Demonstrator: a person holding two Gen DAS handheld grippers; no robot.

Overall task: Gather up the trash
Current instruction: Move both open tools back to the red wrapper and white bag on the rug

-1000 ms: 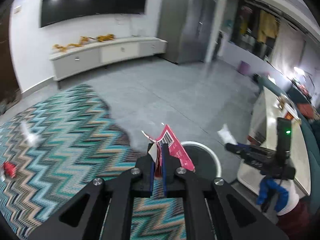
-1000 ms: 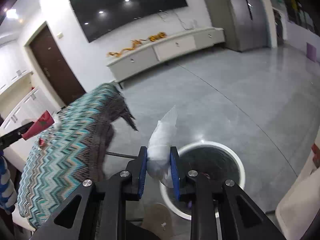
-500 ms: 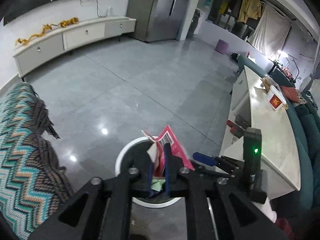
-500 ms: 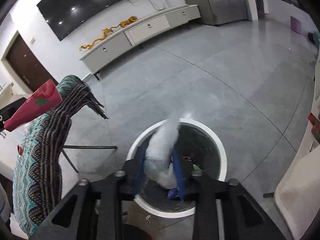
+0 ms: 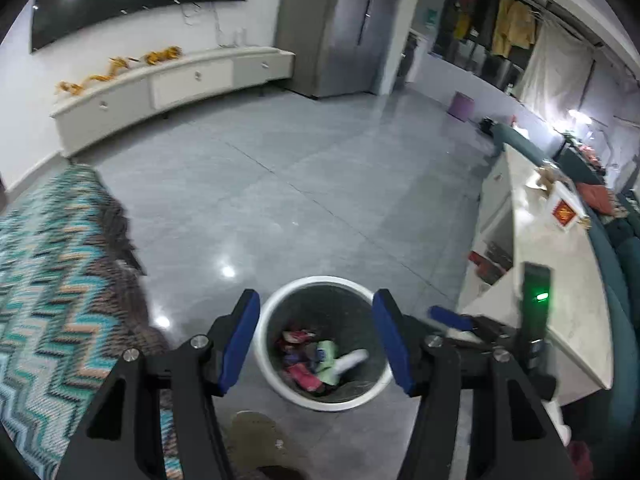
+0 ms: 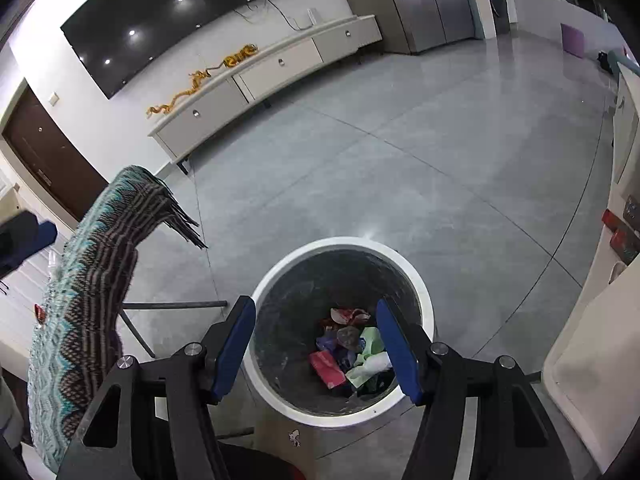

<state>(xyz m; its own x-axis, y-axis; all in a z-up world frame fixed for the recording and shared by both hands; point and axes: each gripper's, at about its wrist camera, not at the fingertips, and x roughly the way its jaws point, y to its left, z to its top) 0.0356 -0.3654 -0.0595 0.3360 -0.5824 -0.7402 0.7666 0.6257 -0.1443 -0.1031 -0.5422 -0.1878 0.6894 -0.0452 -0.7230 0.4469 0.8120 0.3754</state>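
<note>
A round bin with a white rim (image 5: pixel 320 280) (image 6: pixel 340 242) stands on the grey floor right below both grippers. Several scraps of trash (image 5: pixel 316 360) (image 6: pixel 348 352) lie in its bottom: red and pink wrappers, green bits and a white crumpled piece (image 6: pixel 376 364). My left gripper (image 5: pixel 316 304) hangs over the bin with its jaws opening and nothing between the blue pads. My right gripper (image 6: pixel 315 306) is also above the bin, its jaws opening and bare. The right gripper's blue pad (image 5: pixel 452 318) shows to the right in the left wrist view.
A table draped in a zigzag teal cloth (image 5: pixel 52 300) (image 6: pixel 92 280) stands left of the bin. A white counter (image 5: pixel 560 280) runs along the right. A long low cabinet (image 6: pixel 280 68) lines the far wall. A shoe tip (image 5: pixel 256 436) is at the bottom edge.
Both grippers came over the bin and opened. The red wrapper left the left jaws and the white crumpled piece left the right jaws; both now lie in the bin.
</note>
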